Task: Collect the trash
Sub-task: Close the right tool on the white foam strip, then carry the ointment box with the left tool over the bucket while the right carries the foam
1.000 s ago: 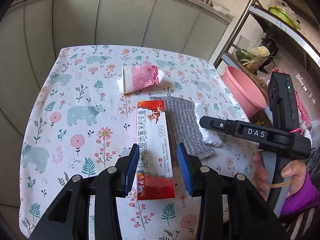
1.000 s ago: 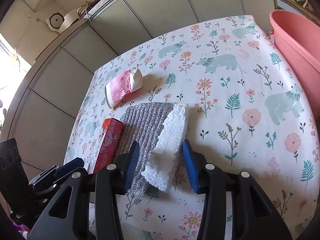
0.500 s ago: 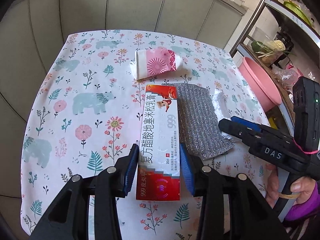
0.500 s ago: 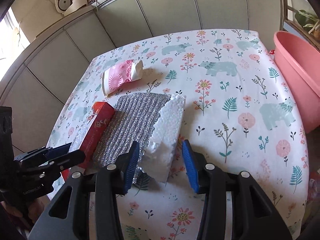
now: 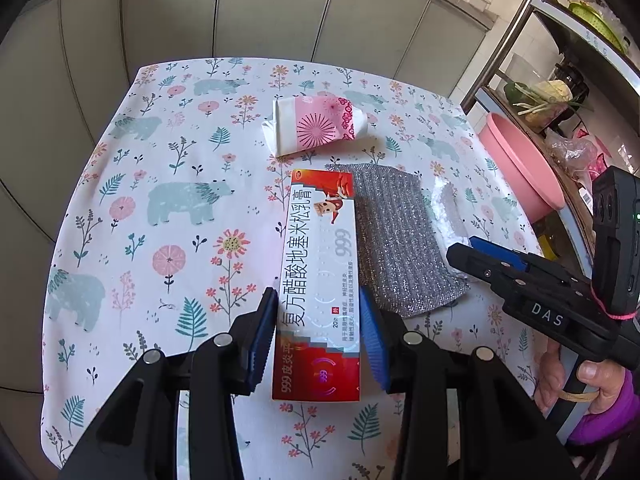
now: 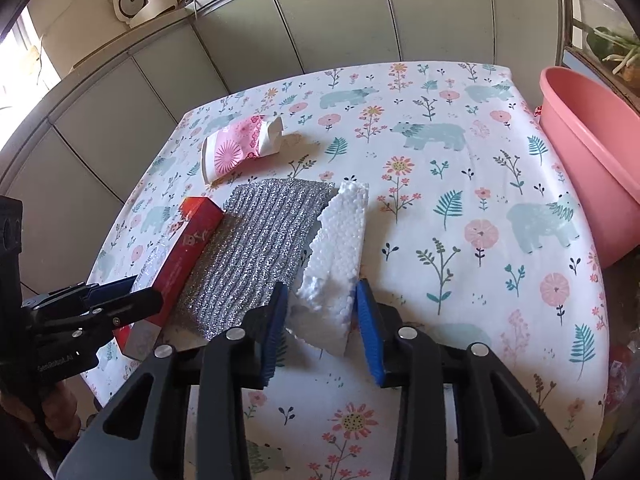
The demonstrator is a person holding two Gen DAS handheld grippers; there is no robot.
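Observation:
My left gripper point(image 5: 318, 334) is shut on a red and white medicine box point(image 5: 320, 264), its blue pads pressed against the box's near end. My right gripper point(image 6: 320, 326) is shut on a white styrofoam piece point(image 6: 340, 248) at its near end. Between the two lies a silver glitter pad point(image 6: 260, 252), also in the left wrist view point(image 5: 396, 236). A crushed pink paper cup point(image 5: 316, 126) lies farther back on the floral tablecloth point(image 5: 160, 208). The left gripper shows in the right wrist view point(image 6: 112, 300), and the right gripper in the left wrist view point(image 5: 480, 256).
A pink plastic basin point(image 6: 592, 148) stands off the table's right edge, also in the left wrist view point(image 5: 520, 160). A metal rack with vegetables point(image 5: 552, 96) is behind it. Grey cabinet panels point(image 5: 260, 12) back the table.
Both cameras have pulled back and up, and the box and the foam piece stay between their pads. The cup and the glitter pad have not moved.

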